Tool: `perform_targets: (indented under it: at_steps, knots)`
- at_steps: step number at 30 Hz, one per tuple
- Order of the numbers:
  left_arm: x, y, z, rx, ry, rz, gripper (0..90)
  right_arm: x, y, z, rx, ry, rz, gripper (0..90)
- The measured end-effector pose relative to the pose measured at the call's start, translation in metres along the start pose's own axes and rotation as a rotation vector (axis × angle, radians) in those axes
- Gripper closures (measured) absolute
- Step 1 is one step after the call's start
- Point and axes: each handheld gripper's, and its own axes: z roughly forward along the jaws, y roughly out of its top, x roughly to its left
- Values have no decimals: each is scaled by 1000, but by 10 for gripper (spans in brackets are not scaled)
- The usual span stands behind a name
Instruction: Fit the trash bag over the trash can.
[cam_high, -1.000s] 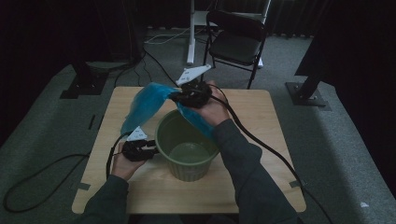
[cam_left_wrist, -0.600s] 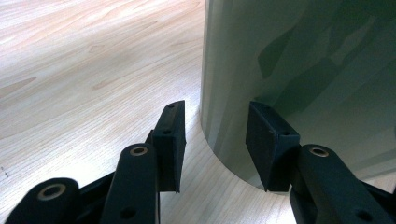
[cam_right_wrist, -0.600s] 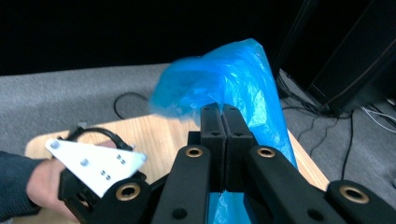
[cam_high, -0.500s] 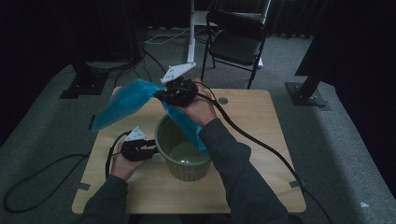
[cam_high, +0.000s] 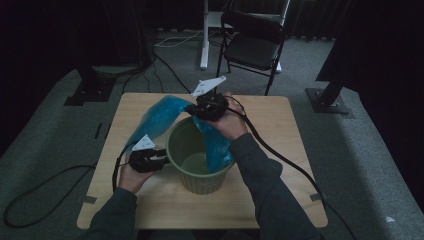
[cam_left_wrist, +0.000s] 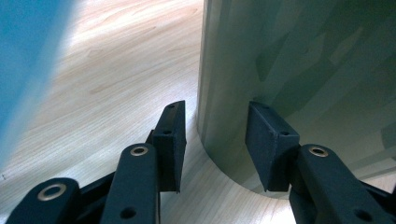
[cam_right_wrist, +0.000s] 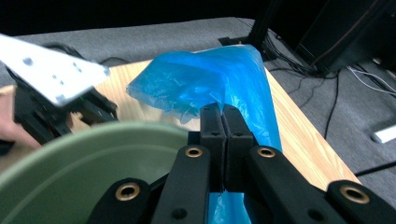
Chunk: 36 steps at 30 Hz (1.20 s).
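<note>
Blue plastic is dominating this moment: a thin blue bag (cam_high: 165, 117) is draping over the far rim of a green bin (cam_high: 197, 162) that is standing near the middle of the wooden tabletop (cam_high: 280, 150). From the high view, one end of the bag is trailing down onto the tabletop at the bin's left, while the other end is hanging inside the bin along its right wall. The right gripper (cam_high: 200, 107) is hovering just above the bin's far rim with the bag pinched in it, the grey three-cornered plate (cam_high: 208, 86) showing on top. The right gripper view is giving what the high view cannot: its two black jaws are pressing flat together on a fold of the bag (cam_right_wrist: 210, 84), with the film bunching up ahead of them and running down beneath them, and the bin's rim (cam_right_wrist: 88, 144) curving close below. That view is also catching the left gripper (cam_right_wrist: 60, 112) farther off beyond the rim. The left gripper (cam_high: 157, 161) is sitting low at the bin's left side in the high view, where its grip is too small to read. The left gripper view is settling it: the jaws are standing wide, one pad (cam_left_wrist: 170, 140) outside the bin's wall (cam_left_wrist: 299, 70) and the other against it, not visibly squeezing.
</note>
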Motion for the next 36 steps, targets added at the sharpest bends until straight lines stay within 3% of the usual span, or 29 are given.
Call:
perform_targets:
  at_steps: [4,11,26,29,33,36]
  knots:
    - [0,1,-3,-15,18,-9,580,-5,-14,-7,-8,1,35,893]
    - [3,3,-13,-69,68,-31,570,-3,-29,-17,-12,8,44,893]
    - [9,13,-35,-170,269,-80,470,1,-35,-16,-21,45,50,893]
    - [8,20,-32,-173,307,-62,450,1,-35,-17,-22,55,50,893]
    - [3,28,-21,-158,388,-20,429,1,-35,-17,-21,66,49,893]
    - [4,34,-16,-161,411,-38,494,0,-35,-17,-23,74,54,893]
